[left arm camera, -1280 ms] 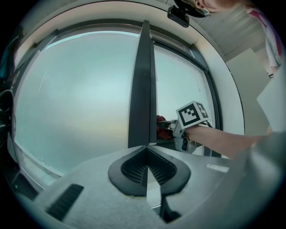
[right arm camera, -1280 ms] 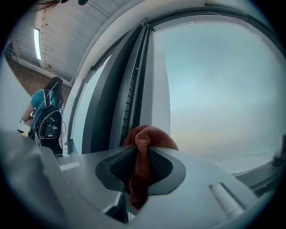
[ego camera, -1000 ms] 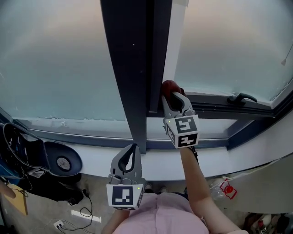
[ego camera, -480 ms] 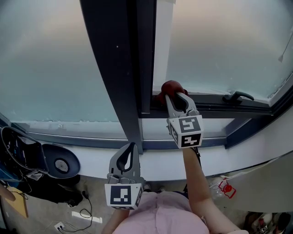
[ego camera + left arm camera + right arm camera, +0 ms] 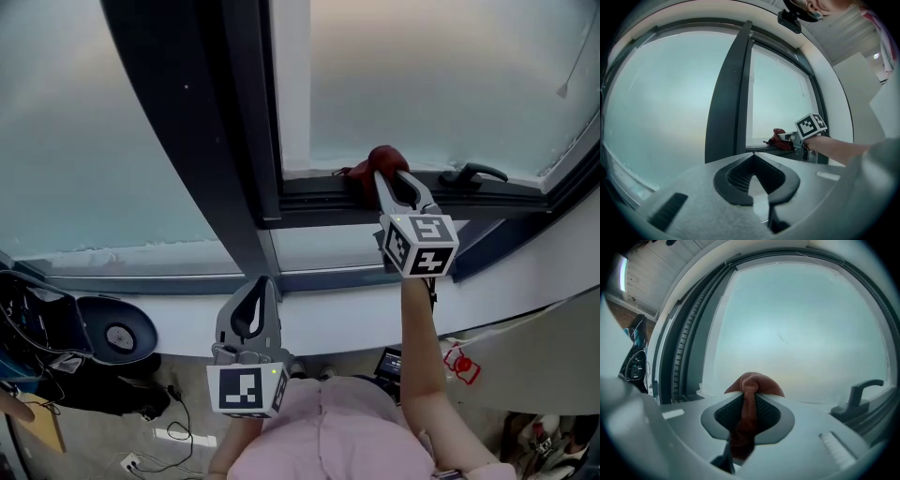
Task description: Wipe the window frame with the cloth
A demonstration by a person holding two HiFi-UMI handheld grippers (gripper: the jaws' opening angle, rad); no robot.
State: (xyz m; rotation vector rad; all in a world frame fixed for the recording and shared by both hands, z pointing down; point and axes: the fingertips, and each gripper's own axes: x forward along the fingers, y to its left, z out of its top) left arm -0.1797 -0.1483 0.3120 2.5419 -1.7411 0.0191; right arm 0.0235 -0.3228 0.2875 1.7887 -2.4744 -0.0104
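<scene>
A dark red cloth point(image 5: 382, 160) is bunched at the tip of my right gripper point(image 5: 386, 175), which is shut on it and presses it against the dark lower window frame point(image 5: 319, 199). In the right gripper view the cloth point(image 5: 753, 385) sticks out past the closed jaws of the right gripper point(image 5: 749, 393), against frosted glass. From the left gripper view, the cloth point(image 5: 779, 138) and right gripper point(image 5: 789, 137) sit on the frame rail to the right. My left gripper point(image 5: 260, 287) hangs low over the white sill, shut and empty, its tip point(image 5: 752, 156) closed.
A black window handle point(image 5: 472, 172) lies on the frame just right of the cloth, the same handle point(image 5: 861, 394) close by in the right gripper view. A thick dark mullion point(image 5: 202, 122) rises at left. White sill point(image 5: 309, 319) below; cables and a round device point(image 5: 117, 337) on the floor.
My right gripper has slid rightward along the lower frame with the cloth, closer to the handle. The head view has shifted; the left gripper stays low by the sill.
</scene>
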